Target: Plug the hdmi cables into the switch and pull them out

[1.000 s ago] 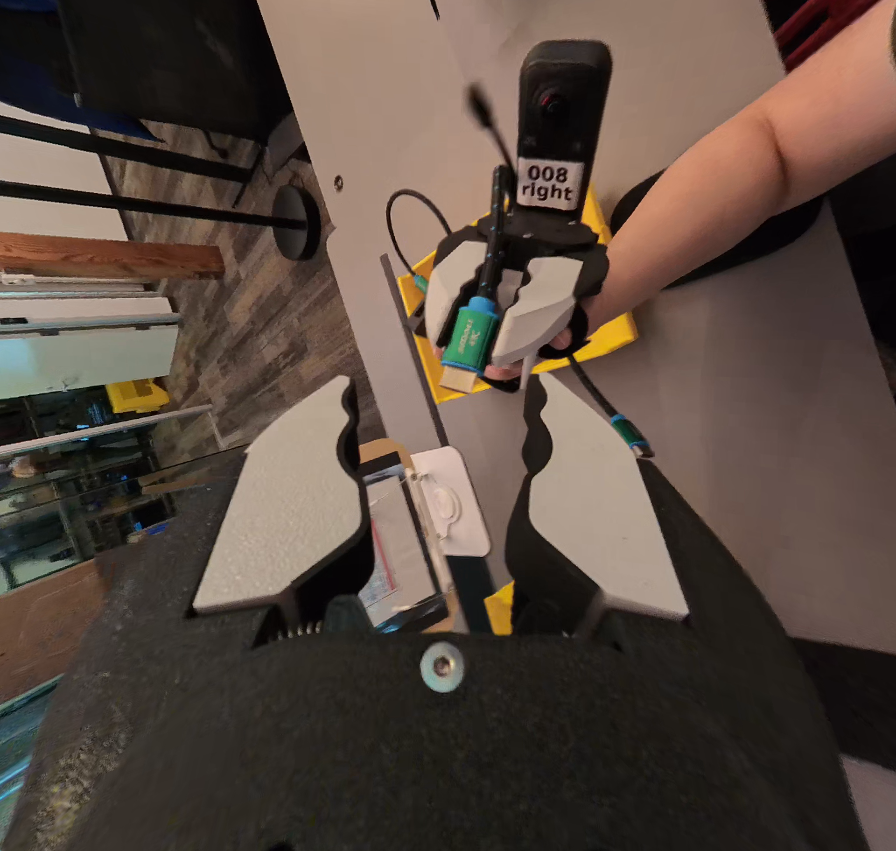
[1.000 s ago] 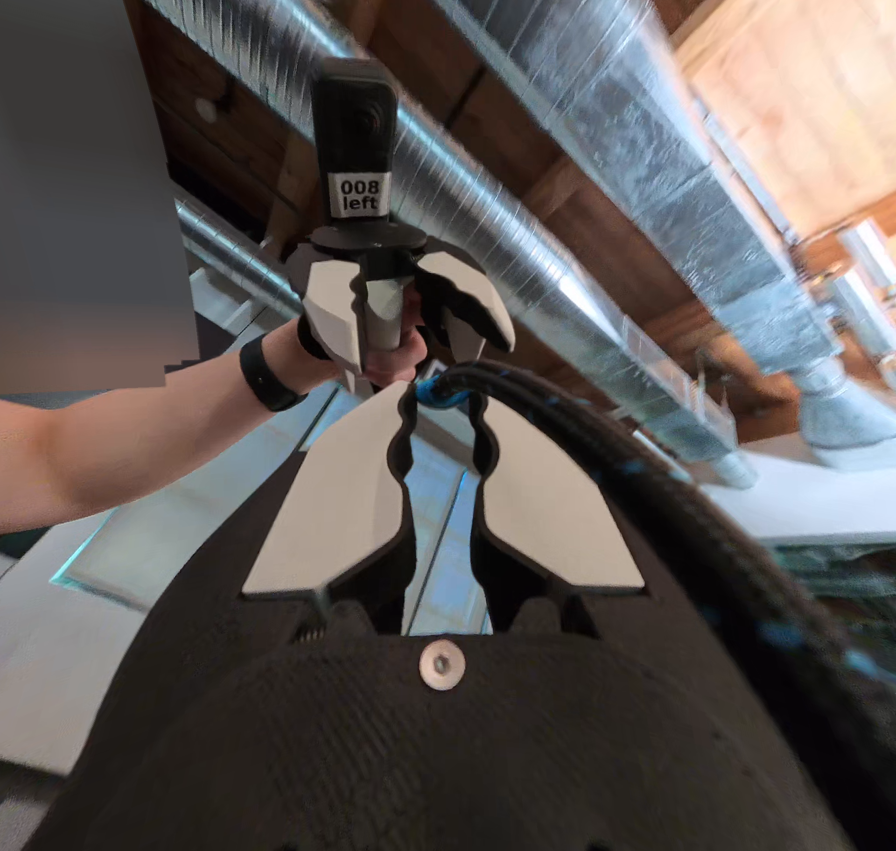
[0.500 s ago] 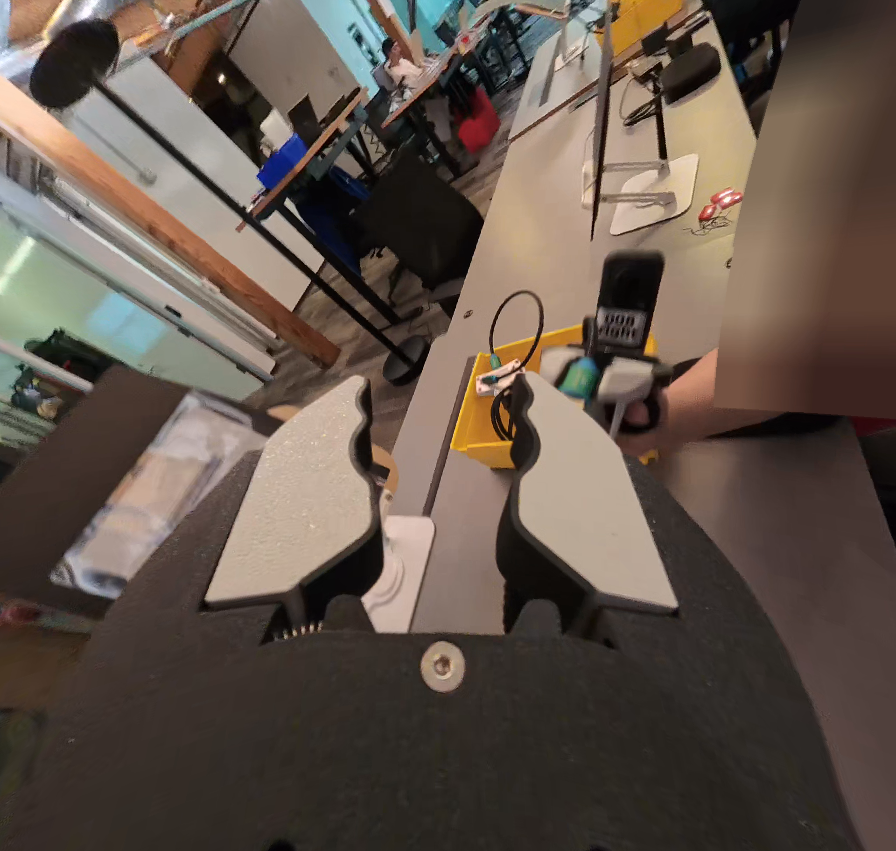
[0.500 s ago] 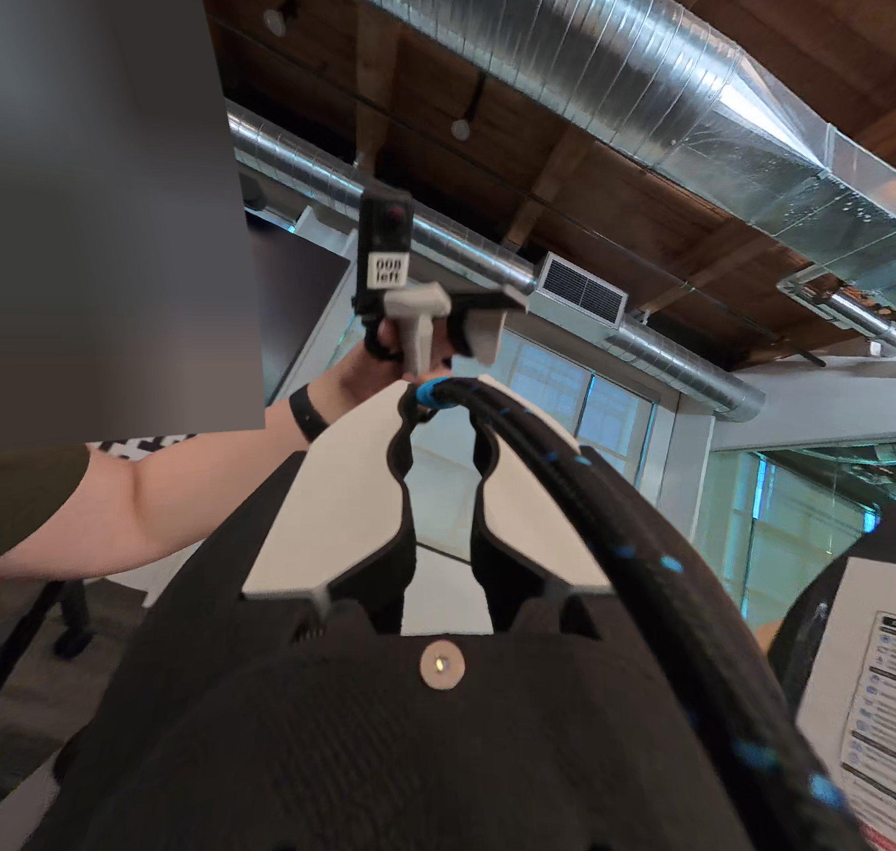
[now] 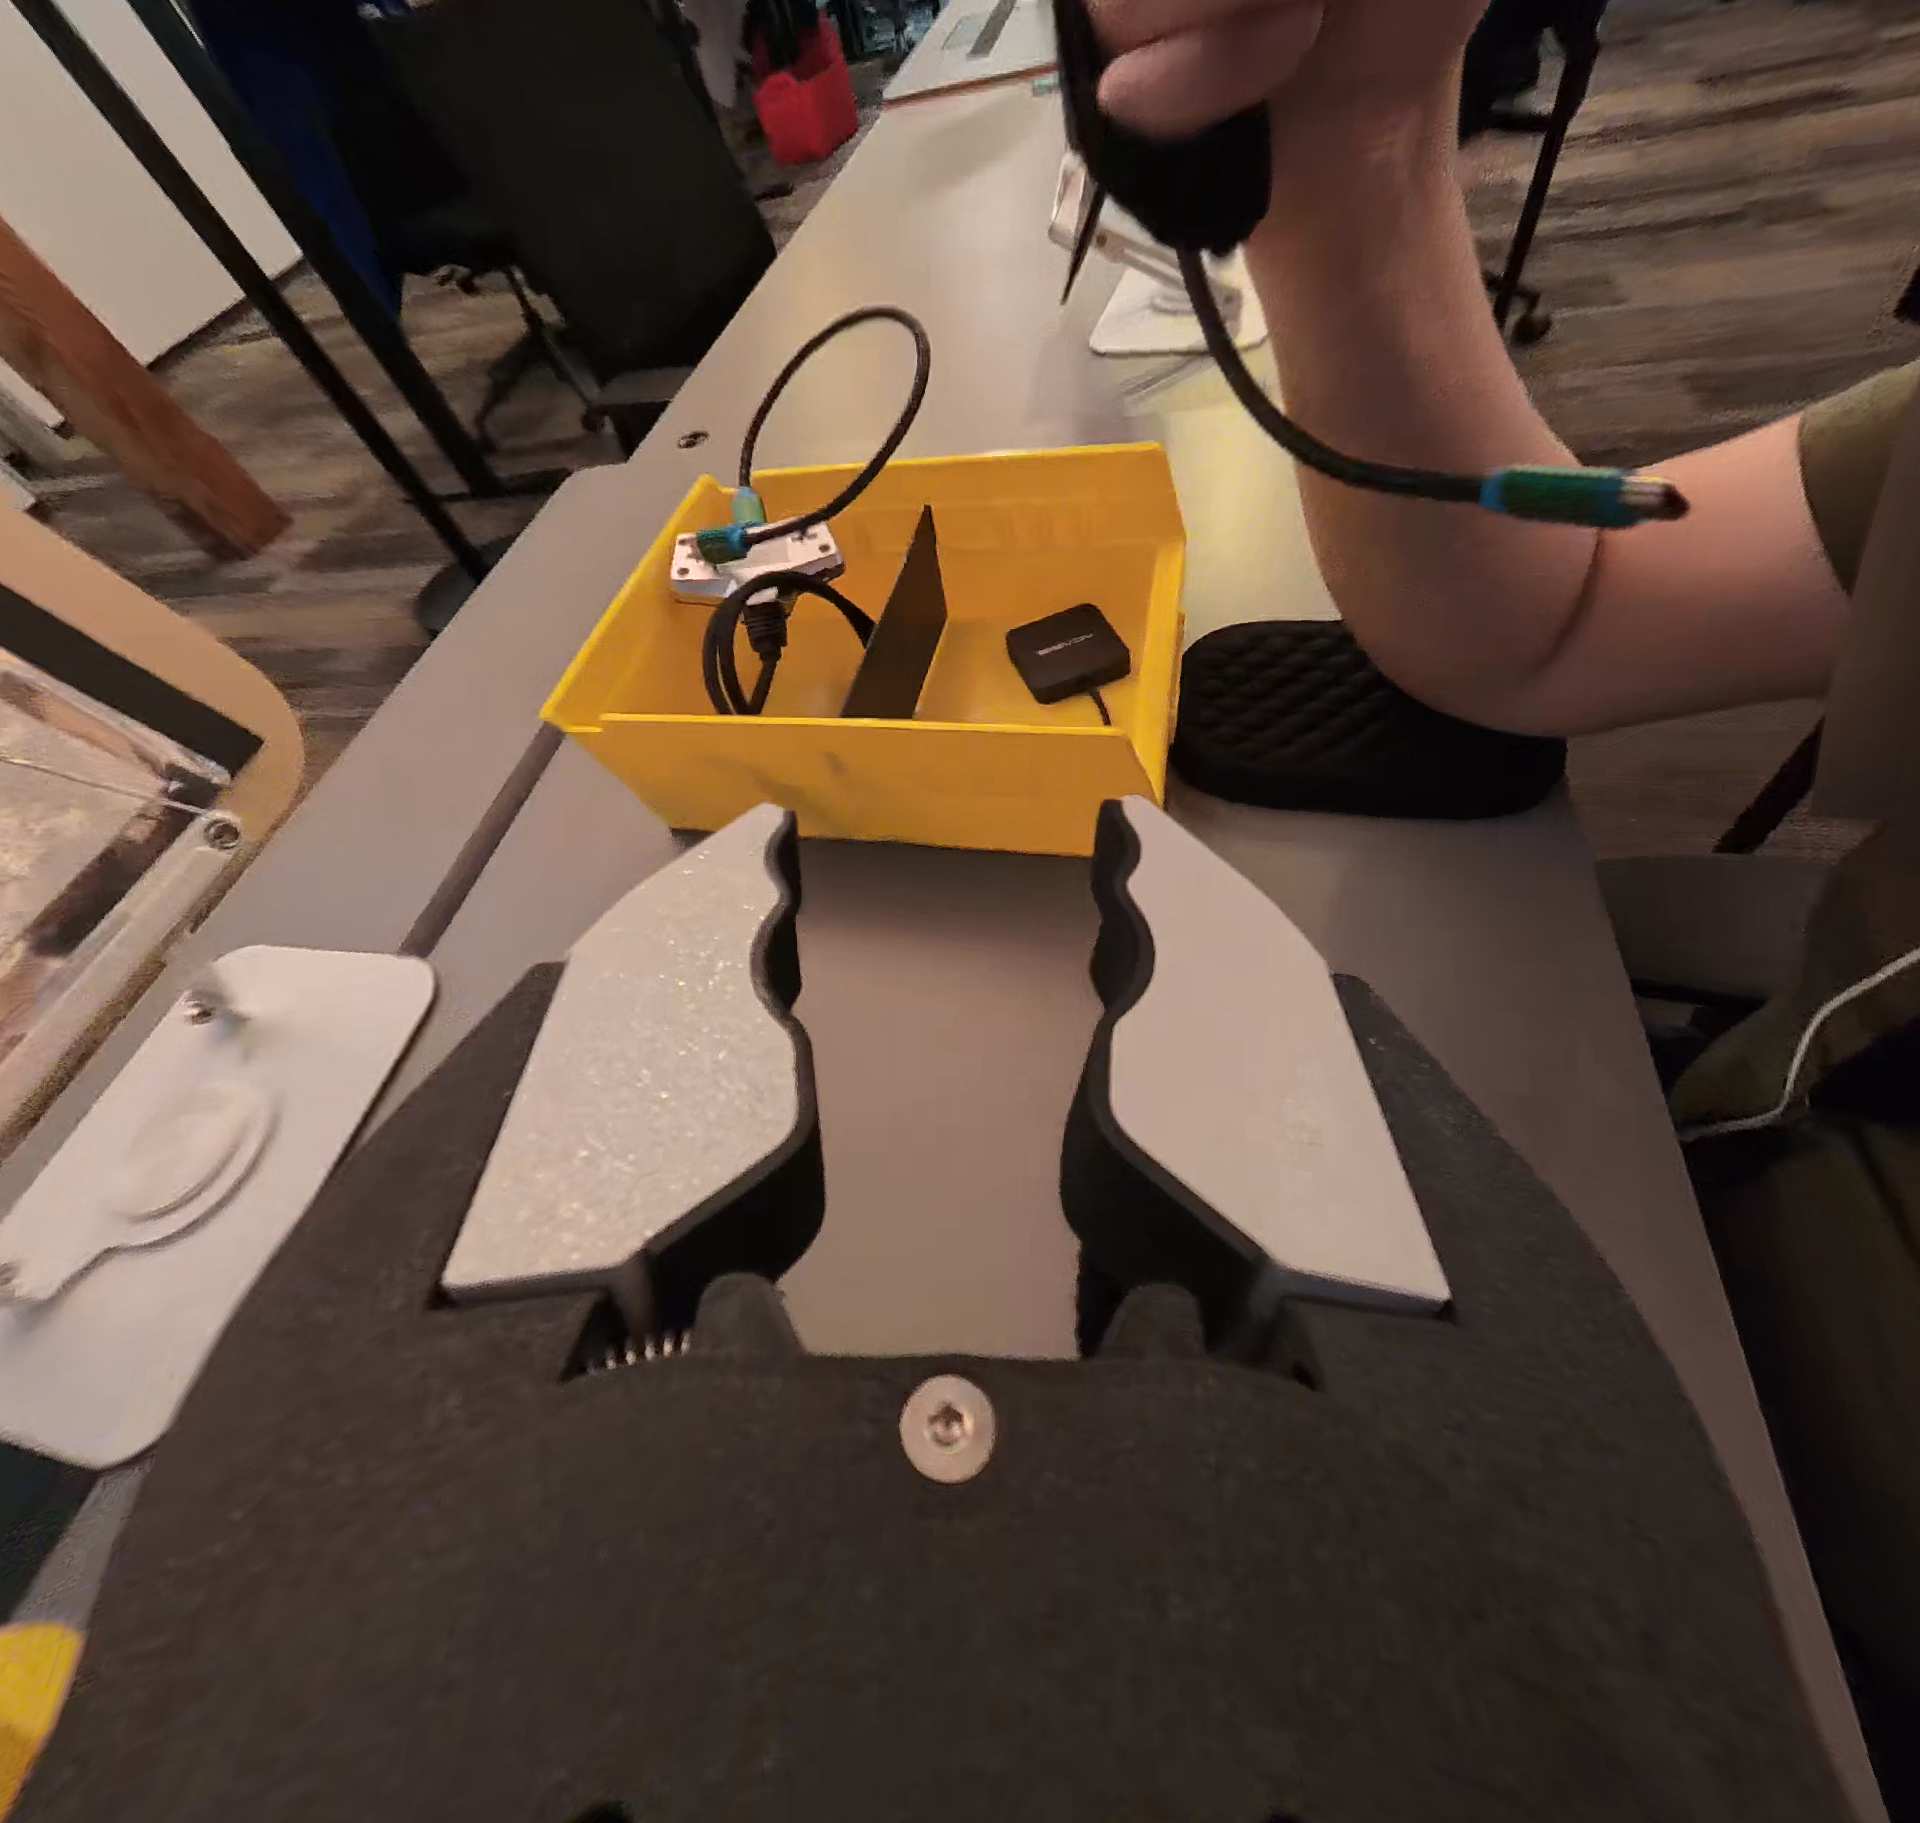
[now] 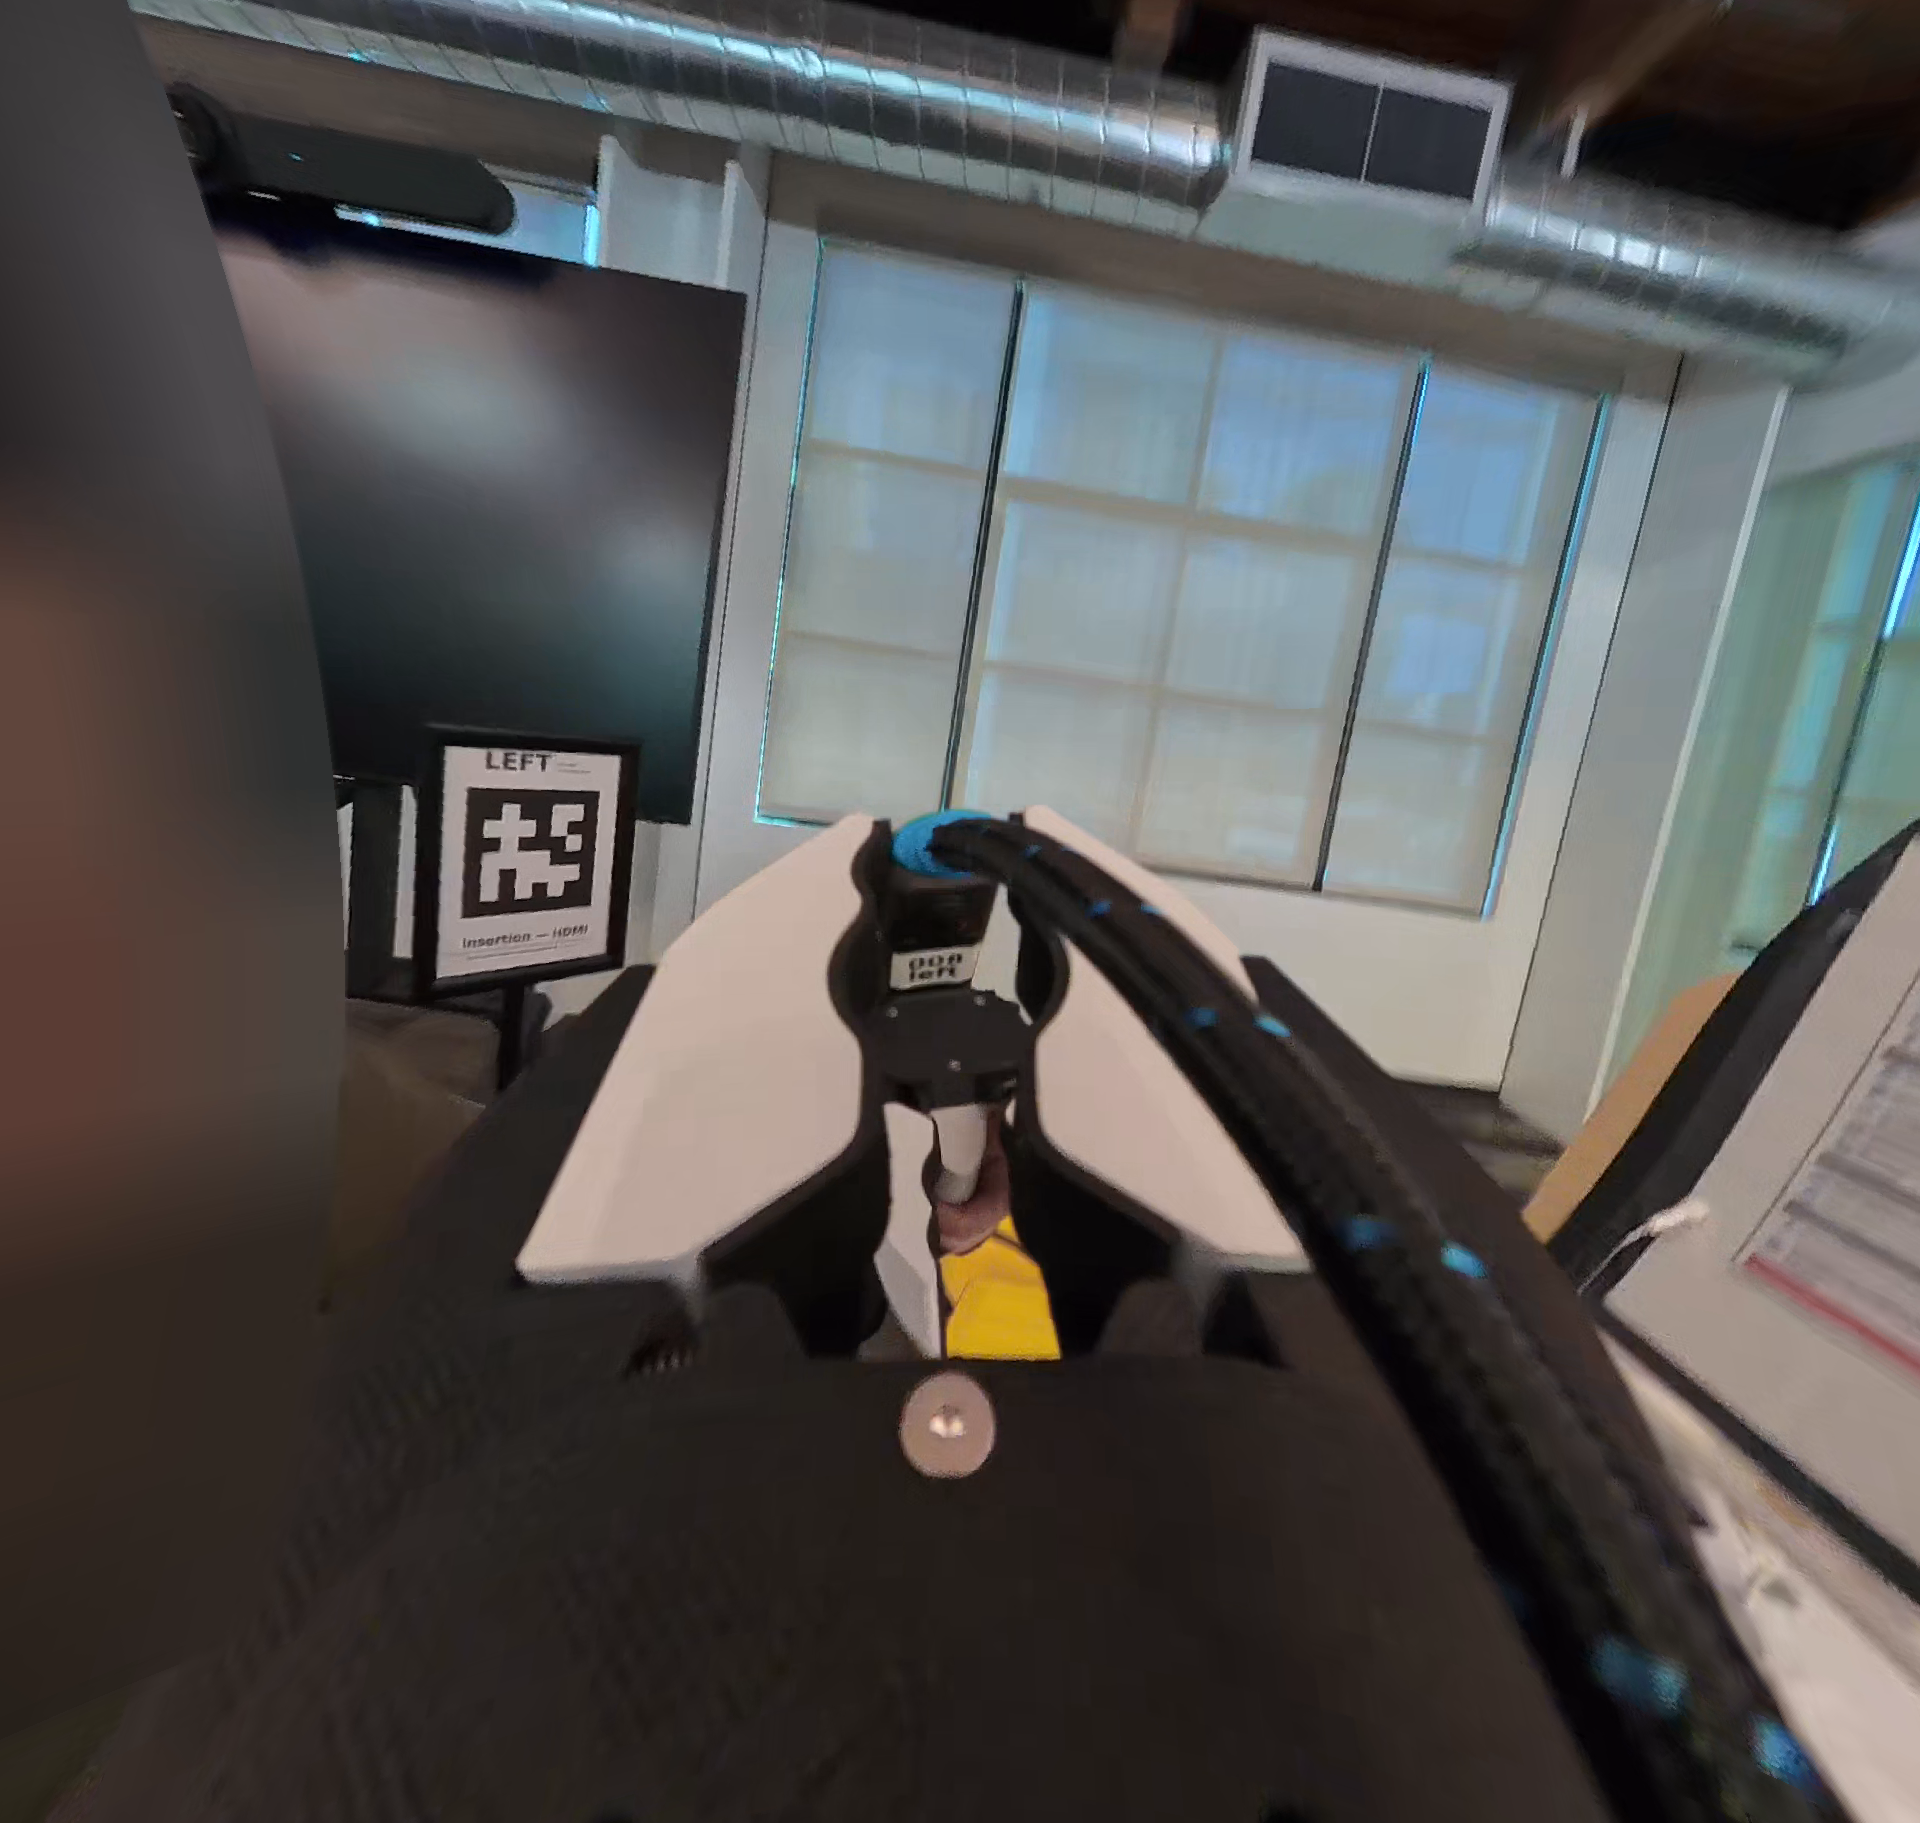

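My left gripper (image 5: pixel 945 823) is open and empty, low over the grey table (image 5: pixel 935 1098), just in front of a yellow bin (image 5: pixel 883 776). In the bin's left compartment lies the silver switch (image 5: pixel 758 563) with one green-ended HDMI plug (image 5: pixel 743 511) in it and a coiled black cable (image 5: pixel 748 651). My right gripper (image 6: pixel 940 843) is shut on the plug end of a black braided HDMI cable (image 6: pixel 1195 1025), which trails back over its right finger. In the left wrist view a hand (image 5: pixel 1247 28) holds that gripper high, and the cable's free green plug (image 5: pixel 1558 497) dangles.
A black divider (image 5: pixel 904 630) splits the bin; a small black square device (image 5: pixel 1065 651) lies in the right compartment. A black padded rest (image 5: pixel 1351 724) sits right of the bin. A white stand base (image 5: pixel 208 1150) is at the left. A marker sign (image 6: pixel 530 864) stands behind. The grippers' ends are close to 20 cm from one another.
My left gripper's view has swung down from the room onto the table and bin. My right gripper's view has tilted from the ceiling to the windows, still shut on the cable. The free plug now dangles.
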`<move>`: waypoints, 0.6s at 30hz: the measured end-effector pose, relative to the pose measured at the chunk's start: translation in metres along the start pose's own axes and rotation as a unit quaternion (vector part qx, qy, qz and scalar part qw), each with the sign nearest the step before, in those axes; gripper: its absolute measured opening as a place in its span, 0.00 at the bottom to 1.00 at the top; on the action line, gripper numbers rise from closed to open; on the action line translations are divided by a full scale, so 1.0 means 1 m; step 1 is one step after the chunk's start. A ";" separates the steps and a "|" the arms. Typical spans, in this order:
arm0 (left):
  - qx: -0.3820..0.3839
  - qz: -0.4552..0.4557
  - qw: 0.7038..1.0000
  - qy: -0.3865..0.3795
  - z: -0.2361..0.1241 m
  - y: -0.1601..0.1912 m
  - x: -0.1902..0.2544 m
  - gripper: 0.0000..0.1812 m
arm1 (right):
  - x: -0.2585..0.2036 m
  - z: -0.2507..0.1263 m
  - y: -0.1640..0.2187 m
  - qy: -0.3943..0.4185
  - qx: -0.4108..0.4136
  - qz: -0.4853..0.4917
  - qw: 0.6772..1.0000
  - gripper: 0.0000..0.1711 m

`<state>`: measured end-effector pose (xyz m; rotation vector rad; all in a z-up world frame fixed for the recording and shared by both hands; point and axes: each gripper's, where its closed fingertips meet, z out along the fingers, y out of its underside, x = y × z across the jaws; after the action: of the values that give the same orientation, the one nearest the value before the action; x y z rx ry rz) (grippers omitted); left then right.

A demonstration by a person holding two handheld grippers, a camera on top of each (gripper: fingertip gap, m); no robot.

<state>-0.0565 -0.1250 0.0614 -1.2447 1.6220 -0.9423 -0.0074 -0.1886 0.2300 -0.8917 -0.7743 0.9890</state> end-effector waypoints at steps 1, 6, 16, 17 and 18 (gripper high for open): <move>0.018 -0.002 1.000 -0.002 0.003 -0.004 0.000 0.30 | 0.004 0.005 0.012 0.000 -0.019 0.017 1.000 0.13; 0.134 -0.003 0.990 -0.046 -0.027 -0.044 -0.007 0.31 | 0.003 0.034 0.090 -0.050 -0.144 0.019 0.988 0.12; 0.107 -0.063 0.990 -0.070 -0.080 0.022 0.000 0.27 | 0.000 0.064 0.211 -0.107 -0.216 0.201 0.949 0.12; 0.102 -0.069 0.990 -0.069 -0.081 0.031 0.002 0.27 | 0.001 0.065 0.218 -0.107 -0.215 0.208 0.948 0.12; 0.097 -0.075 0.990 -0.066 -0.081 0.039 0.004 0.26 | 0.001 0.067 0.225 -0.105 -0.213 0.210 0.948 0.12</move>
<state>-0.1455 -0.1155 0.0525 -1.2792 1.3145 -1.0606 -0.1456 -0.1080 0.0584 -1.3801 -1.0268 1.3320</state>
